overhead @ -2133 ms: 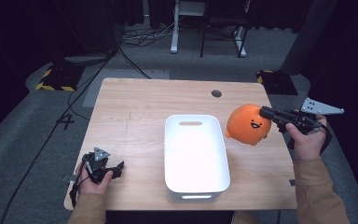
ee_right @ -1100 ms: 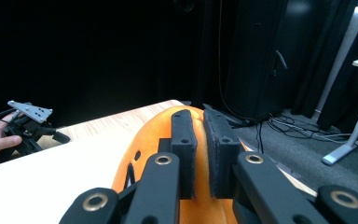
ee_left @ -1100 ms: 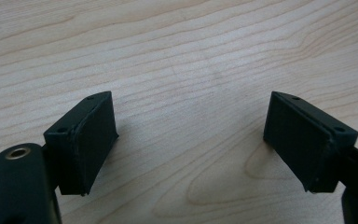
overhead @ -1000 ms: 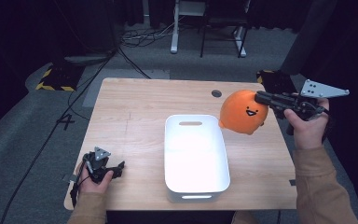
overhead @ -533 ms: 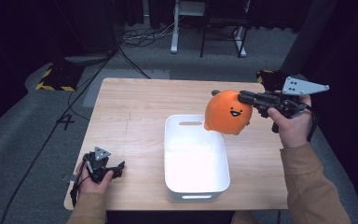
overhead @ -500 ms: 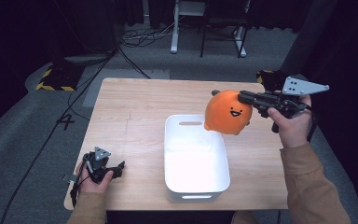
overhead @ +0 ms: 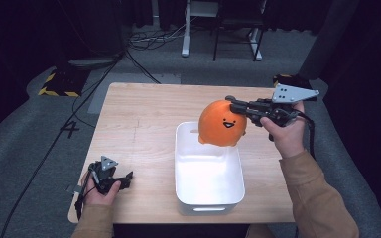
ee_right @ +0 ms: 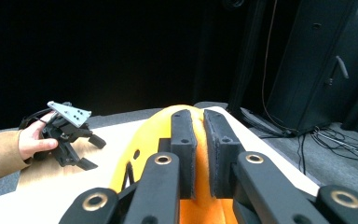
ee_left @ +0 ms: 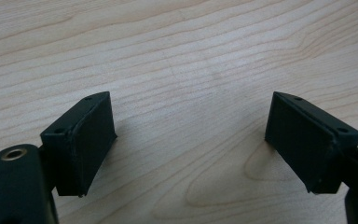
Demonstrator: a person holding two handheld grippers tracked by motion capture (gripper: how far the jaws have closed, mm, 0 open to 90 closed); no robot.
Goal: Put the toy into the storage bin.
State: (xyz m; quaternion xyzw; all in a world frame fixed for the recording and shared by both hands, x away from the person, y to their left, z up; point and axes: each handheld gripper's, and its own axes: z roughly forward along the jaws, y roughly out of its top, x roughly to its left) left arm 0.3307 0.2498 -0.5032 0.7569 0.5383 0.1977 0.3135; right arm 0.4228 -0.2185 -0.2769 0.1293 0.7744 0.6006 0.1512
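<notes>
Tabletop (overhead: 139,129) of pale grained wood, high view: my right tongs (overhead: 234,105) pinch a round orange plush toy (overhead: 222,124) with a printed face, hanging over the far end of a glossy white bin (overhead: 208,198). My left tongs (overhead: 124,178) rest at the near corner. Left gripper view: black pads (ee_left: 86,140) have just been spreading, wide apart, bare woodgrain between. Right gripper view: jaws nearly together, clamping a fold of soft plush.
</notes>
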